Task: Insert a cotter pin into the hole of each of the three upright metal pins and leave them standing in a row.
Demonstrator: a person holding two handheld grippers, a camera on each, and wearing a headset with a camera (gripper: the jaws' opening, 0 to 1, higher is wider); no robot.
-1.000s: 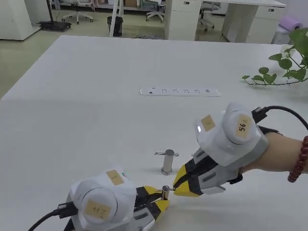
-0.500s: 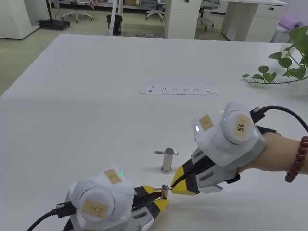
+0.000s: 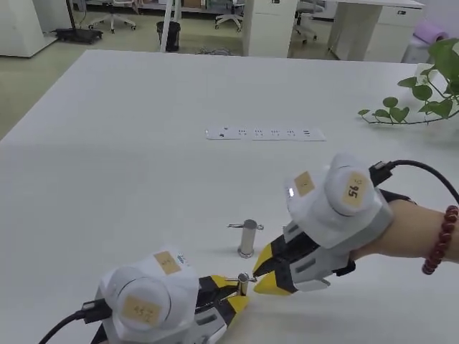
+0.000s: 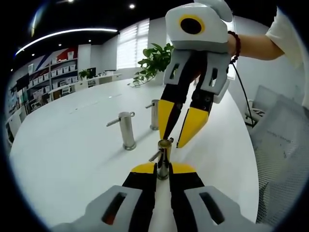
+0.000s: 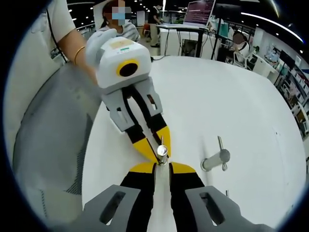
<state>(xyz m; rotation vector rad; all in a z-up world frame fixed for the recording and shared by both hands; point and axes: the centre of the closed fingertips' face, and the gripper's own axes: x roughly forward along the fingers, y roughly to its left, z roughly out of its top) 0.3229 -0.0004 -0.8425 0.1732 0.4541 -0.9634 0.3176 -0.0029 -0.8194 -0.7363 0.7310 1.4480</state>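
My left gripper (image 3: 233, 294) (image 4: 163, 169) is shut on an upright metal pin (image 3: 242, 281) (image 4: 164, 157) (image 5: 162, 152), low on its shaft. A cotter pin (image 4: 153, 156) sits through the hole near its top and sticks out to one side. My right gripper (image 3: 259, 276) (image 5: 162, 169) faces it from the opposite side, jaws a little apart around the pin's head and its yellow fingers (image 4: 166, 116) splayed. Just behind stands a second metal pin (image 3: 246, 240) (image 4: 127, 129) (image 5: 217, 159) with a cotter pin through it. A third pin (image 4: 153, 113), also fitted, stands farther back.
A white power strip (image 3: 262, 133) lies flat farther back on the white table (image 3: 129, 143). A leafy plant (image 3: 423, 93) hangs over the far right edge. The right gripper's cable (image 3: 423, 168) trails off to the right. Chairs and cabinets stand beyond the table.
The right gripper's jaws have parted slightly at the held pin's head. The whole view has drifted a little; both grippers stay in nearly the same place.
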